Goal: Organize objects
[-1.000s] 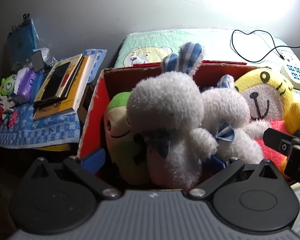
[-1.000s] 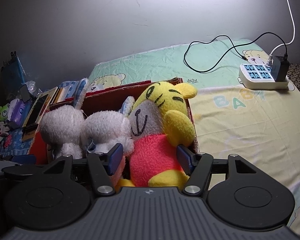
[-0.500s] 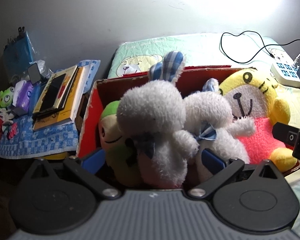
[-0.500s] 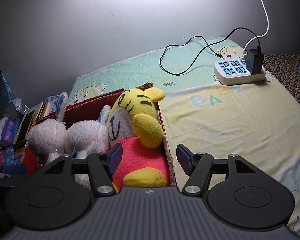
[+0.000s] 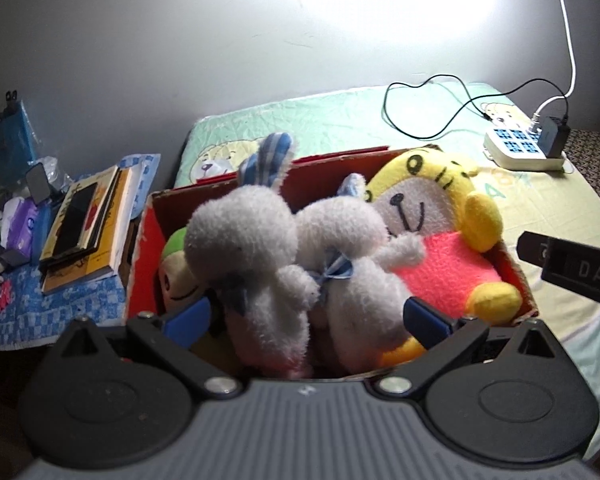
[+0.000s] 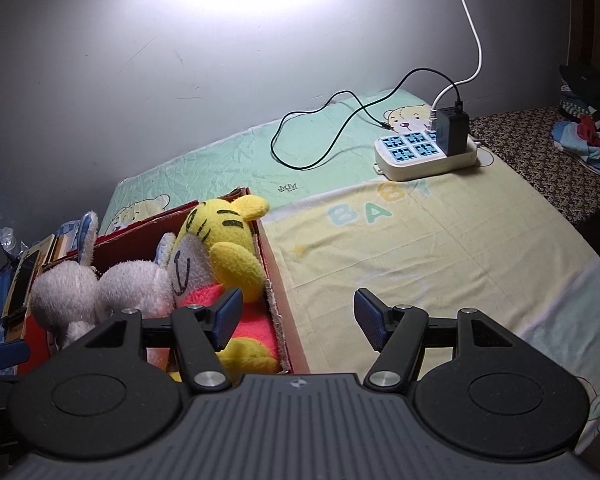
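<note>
Left wrist view: left gripper [image 5: 306,318] sits low at the near edge of a red cardboard box [image 5: 144,240], jaws spread wide w/ nothing clamped. Blue pads flank two white plush rabbits [image 5: 260,248] w/o squeezing them; can't tell if a pad brushes the fur. Rabbits lean together mid-box, one w/ a blue-checked ear standing up, other w/ a blue bow at the neck. Green plush [image 5: 176,260] is wedged at the box's left end, mostly hidden behind the nearer rabbit. Yellow tiger plush [image 5: 432,216] in a pink-red top fills the right end, head toward the far wall, feet toward the near wall. All four toys are inside the box, which rests on a bed sheet [image 5: 540,208] w/ bear print. Left of the box: stack of books [image 5: 84,232] on a blue checkered cloth [image 5: 32,312], small clutter beyond it. Power strip [image 5: 520,152] lies far right on the bed, black adapter plugged in, black and white cables running off it.

Right wrist view: right gripper [image 6: 296,320] is also wide open and empty, over the box's right wall; left pad is above the tiger's body, right pad over bare sheet. "BABY" lettering shows on the sheet between box and power strip. Part of the right gripper's dark body enters the left view at the right edge.
</note>
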Available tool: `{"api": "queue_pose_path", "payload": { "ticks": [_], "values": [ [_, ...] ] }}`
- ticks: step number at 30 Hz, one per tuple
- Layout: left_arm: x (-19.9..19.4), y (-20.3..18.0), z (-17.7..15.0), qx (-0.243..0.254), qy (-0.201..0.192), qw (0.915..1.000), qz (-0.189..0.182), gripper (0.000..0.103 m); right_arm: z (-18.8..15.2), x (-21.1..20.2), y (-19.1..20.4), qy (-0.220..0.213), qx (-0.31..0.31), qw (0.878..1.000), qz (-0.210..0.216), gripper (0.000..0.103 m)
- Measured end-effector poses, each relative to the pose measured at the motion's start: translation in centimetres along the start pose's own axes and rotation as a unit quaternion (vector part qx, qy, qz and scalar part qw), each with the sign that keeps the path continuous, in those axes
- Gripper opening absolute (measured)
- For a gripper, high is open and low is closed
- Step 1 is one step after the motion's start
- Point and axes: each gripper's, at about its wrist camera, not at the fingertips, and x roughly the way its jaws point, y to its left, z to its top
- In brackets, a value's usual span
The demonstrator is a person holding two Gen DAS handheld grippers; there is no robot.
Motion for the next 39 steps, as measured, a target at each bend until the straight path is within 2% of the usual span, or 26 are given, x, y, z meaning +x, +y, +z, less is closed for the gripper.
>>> {"api": "queue_pose_path", "payload": {
  "ticks": [5, 21, 27, 33, 39],
  "values": [
    [-0.1, -0.5, -0.1, 0.012, -0.003, 0.9999, 0.001, 0.103, -0.1, 0.0, 0.2, 0.004, 0.0, 1.0, 0.009, 0.065],
    [1.1, 3.9, -0.3, -0.072, 0.023, 0.9962, 0.043, 0.103, -0.4, 0.2, 3.8, 0.016, -0.071, 0.994, 0.083, 0.065],
    [1.8, 4.4, -0.1, -0.074, 0.037, 0.995, 0.055, 0.103, -0.1, 0.6, 4.4, 0.022, -0.078, 0.991, 0.104, 0.065],
    [2.1, 4.1, 0.5, -0.062, 0.029, 0.9958, 0.061, 0.103, 0.5, 0.8, 4.6, 0.005, -0.077, 0.991, 0.11, 0.065],
    [1.9, 4.1, 0.4, -0.063, 0.029, 0.9952, 0.068, 0.103, 0.4, 0.9, 4.5, 0.008, -0.077, 0.99, 0.117, 0.065]
  ]
}}
